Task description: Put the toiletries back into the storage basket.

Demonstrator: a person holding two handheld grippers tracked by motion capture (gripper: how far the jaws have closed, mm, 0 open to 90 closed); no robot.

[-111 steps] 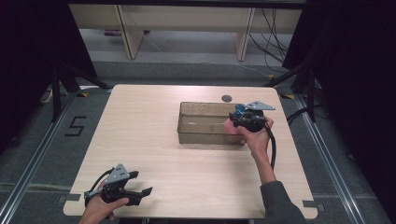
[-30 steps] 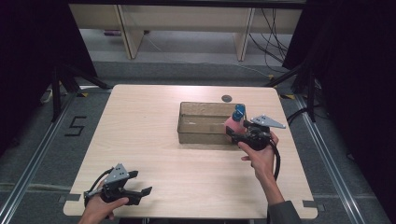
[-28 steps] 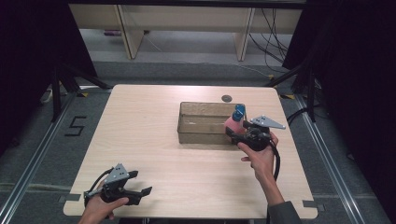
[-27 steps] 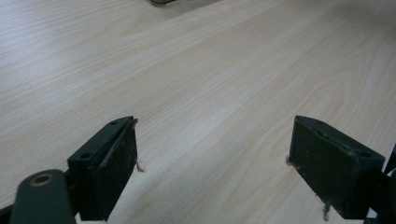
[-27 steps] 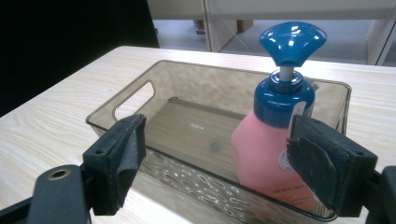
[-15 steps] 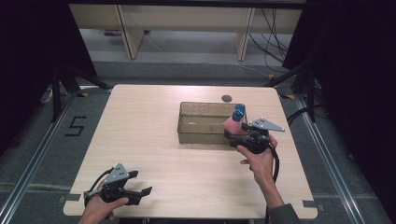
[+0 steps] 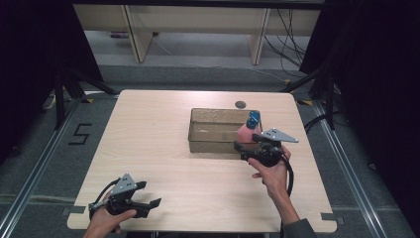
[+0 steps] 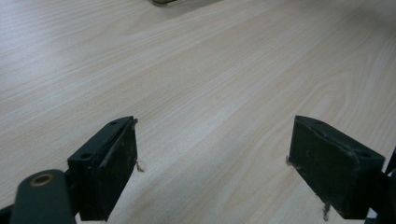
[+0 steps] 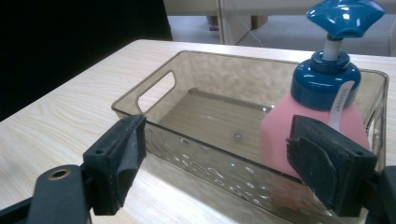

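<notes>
A pink soap bottle (image 7: 244, 133) with a blue pump top stands upright at the right end of a clear brownish plastic bin (image 7: 213, 147). My right gripper (image 7: 239, 150) hovers just outside the bin's front right corner, jaws pointing left, open and empty. In the right gripper view the bottle (image 9: 280, 135) stands inside the bin (image 9: 154, 93), behind its near wall and beyond my right gripper (image 9: 219, 161). My left gripper (image 7: 148, 194) rests low at the table's front left, open. In the left gripper view, bare wood lies between the jaws of my left gripper (image 8: 212, 163).
A small dark round disc (image 7: 240, 104) lies on the table behind the bin. The light wooden table (image 7: 148, 139) has dark floor on both sides and shelving legs beyond its far edge. A cut-out handle (image 9: 156, 91) opens the bin's left end wall.
The right gripper, earlier over the bin's right end at the bottle, has drawn back toward the person, and the bottle stands free. The left gripper has not moved.
</notes>
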